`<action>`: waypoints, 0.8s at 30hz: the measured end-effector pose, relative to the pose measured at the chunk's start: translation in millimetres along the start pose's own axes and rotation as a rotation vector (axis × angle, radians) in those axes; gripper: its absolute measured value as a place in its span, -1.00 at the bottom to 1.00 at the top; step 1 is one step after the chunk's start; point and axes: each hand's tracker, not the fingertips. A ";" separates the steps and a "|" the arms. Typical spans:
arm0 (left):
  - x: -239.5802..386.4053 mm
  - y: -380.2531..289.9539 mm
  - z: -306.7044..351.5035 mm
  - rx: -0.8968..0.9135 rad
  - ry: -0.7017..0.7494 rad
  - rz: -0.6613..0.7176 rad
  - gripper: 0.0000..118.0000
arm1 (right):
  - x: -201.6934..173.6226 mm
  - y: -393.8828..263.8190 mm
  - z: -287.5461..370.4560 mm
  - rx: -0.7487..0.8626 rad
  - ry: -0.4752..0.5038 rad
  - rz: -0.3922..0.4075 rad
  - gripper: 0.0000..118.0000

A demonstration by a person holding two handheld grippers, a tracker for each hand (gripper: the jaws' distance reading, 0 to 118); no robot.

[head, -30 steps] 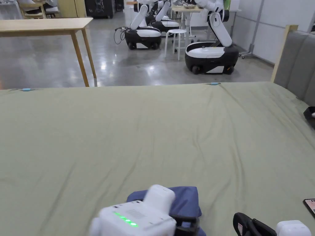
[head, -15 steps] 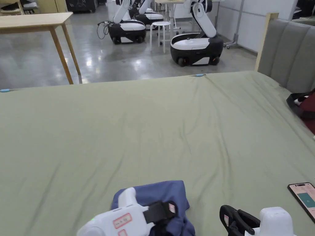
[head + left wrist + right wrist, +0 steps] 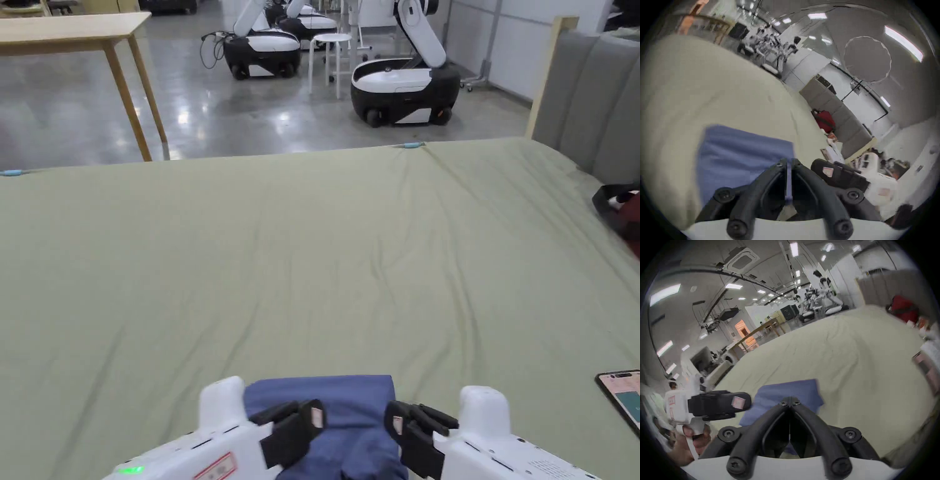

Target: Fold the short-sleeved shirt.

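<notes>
Head view shows both tongs point(image 3: 306, 417) point(image 3: 400, 425) flanking shirt point(image 3: 337, 400).

The left gripper point(image 3: 789, 162) has its 2 black jaws almost together, with a thin strip of blue cloth between them. The blue shirt point(image 3: 740, 155) lies folded on the pale green sheet point(image 3: 705, 91), just past the jaw tips. The right gripper point(image 3: 834, 175) is close by on the right, black at the front and white behind. Farther off, a red bag point(image 3: 825, 120) sits against a grey padded board point(image 3: 844, 113). The picture is blurry.
</notes>
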 end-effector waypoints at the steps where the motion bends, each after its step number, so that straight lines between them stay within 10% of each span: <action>1: -10.6 1.5 13.2 0.023 0.043 -0.015 -0.88 | 3.5 -4.9 -13.5 -0.039 0.056 -0.034 -0.99; 5: -63.7 -1.0 44.1 -0.001 0.070 0.103 0.94 | 21.7 -30.1 -43.1 -0.191 0.059 -0.084 -0.99; 6: -72.5 -3.3 47.9 -0.003 0.052 0.128 0.95 | 26.7 -33.3 -43.8 -0.204 0.015 -0.087 -0.99; 9: -102.3 -11.1 43.8 -0.037 -0.027 0.252 0.96 | 44.3 -33.6 -33.2 -0.159 0.069 -0.211 -0.99; 15: -132.2 -36.7 -29.3 -0.084 -0.394 0.535 0.90 | 37.0 -28.4 -31.4 -0.170 0.042 -0.124 -0.99; 16: -128.9 -35.1 -38.0 -0.079 -0.377 0.542 0.68 | 36.4 -28.7 -31.2 -0.168 0.040 -0.124 -0.99; 17: -127.1 -33.6 -45.3 -0.086 -0.346 0.544 -0.16 | 35.5 -29.1 -30.9 -0.167 0.038 -0.124 -0.99; 20: -124.4 -36.2 -61.5 -0.147 -0.076 0.536 -0.63 | 33.9 -27.7 -28.2 -0.159 0.033 -0.129 -0.99; 24: -106.8 -20.4 -35.7 -0.089 -0.033 0.384 -0.64 | 20.1 -24.4 -19.7 -0.142 0.027 -0.083 -0.99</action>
